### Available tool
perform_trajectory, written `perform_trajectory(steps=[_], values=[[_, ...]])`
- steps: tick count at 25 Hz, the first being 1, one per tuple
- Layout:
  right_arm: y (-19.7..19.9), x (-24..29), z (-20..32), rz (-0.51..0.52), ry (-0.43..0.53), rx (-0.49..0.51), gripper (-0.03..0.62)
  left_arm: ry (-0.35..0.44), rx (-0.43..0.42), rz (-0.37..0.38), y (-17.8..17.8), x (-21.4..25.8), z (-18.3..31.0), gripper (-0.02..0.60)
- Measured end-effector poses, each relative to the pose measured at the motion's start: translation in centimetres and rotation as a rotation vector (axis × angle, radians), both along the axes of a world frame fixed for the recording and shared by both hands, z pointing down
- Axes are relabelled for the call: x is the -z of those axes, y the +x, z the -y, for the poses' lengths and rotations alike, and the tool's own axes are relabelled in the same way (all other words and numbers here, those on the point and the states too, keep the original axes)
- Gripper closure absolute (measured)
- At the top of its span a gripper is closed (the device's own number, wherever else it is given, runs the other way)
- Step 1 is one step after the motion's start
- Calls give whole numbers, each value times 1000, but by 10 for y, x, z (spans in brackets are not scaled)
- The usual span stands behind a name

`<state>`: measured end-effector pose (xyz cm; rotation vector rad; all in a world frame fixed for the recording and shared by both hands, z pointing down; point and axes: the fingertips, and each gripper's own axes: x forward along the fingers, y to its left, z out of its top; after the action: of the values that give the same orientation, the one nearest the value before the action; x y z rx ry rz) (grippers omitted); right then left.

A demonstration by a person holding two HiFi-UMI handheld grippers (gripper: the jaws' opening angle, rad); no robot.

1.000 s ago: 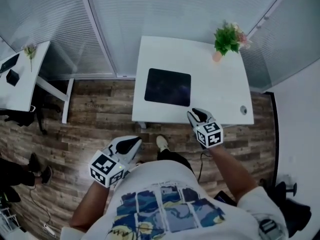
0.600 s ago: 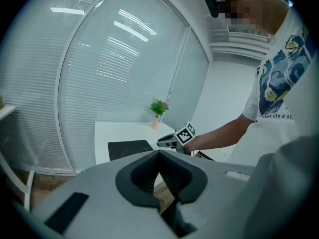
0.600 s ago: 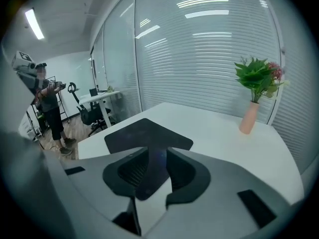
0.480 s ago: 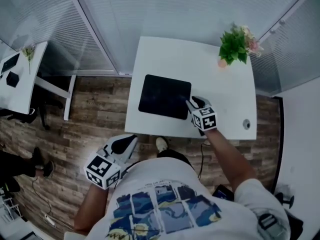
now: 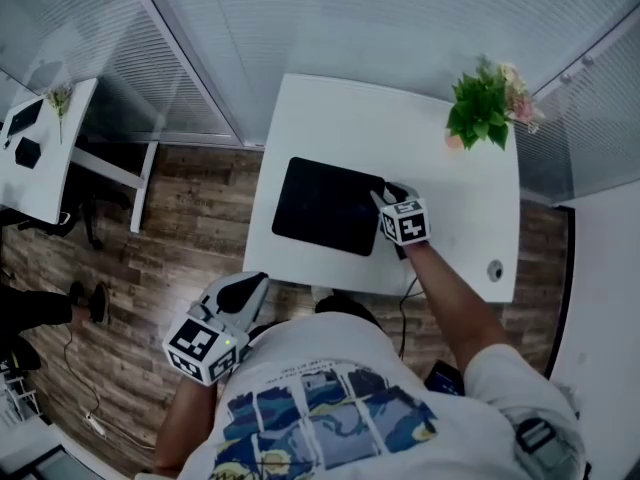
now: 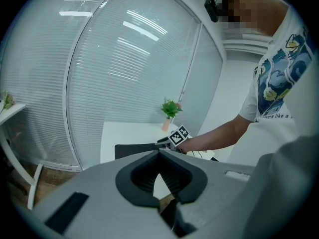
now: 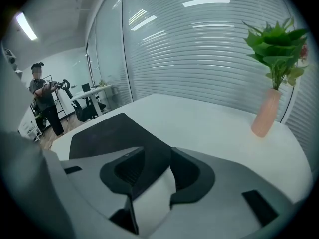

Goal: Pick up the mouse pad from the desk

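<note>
The black mouse pad [image 5: 325, 206] lies flat on the white desk [image 5: 440, 188], near its front left. My right gripper [image 5: 385, 194] is low over the pad's right edge, pointing down at it. In the right gripper view the pad [image 7: 109, 133] runs under and between the fingers of that gripper [image 7: 158, 151]; its jaws are opening and the pads do not press on it. My left gripper [image 5: 258, 280] hangs in front of the desk over the floor, empty. In the left gripper view its tips [image 6: 159, 152] meet, with the pad [image 6: 132, 149] far ahead.
A potted green plant [image 5: 485, 108] in a pink vase [image 7: 265, 114] stands at the desk's far right corner. A cable hole [image 5: 494, 269] sits near the front right. Another white desk [image 5: 40, 158] is at the left. Blinds close off the back. A person [image 7: 42, 98] stands far off.
My right gripper has moved from the desk's front edge inward and down to the pad's right edge. The left gripper has drifted slightly left and stays in front of the desk.
</note>
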<state>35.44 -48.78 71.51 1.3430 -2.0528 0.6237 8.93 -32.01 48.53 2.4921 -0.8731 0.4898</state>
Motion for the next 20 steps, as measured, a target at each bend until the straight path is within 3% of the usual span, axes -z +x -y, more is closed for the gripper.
perform_trajectory(steps=[12, 20], values=[[5, -13, 26, -15, -34, 12, 432, -32, 73, 10, -7, -6, 15, 580], [0, -17, 24, -17, -54, 38, 458, -25, 71, 2, -10, -6, 19, 580]])
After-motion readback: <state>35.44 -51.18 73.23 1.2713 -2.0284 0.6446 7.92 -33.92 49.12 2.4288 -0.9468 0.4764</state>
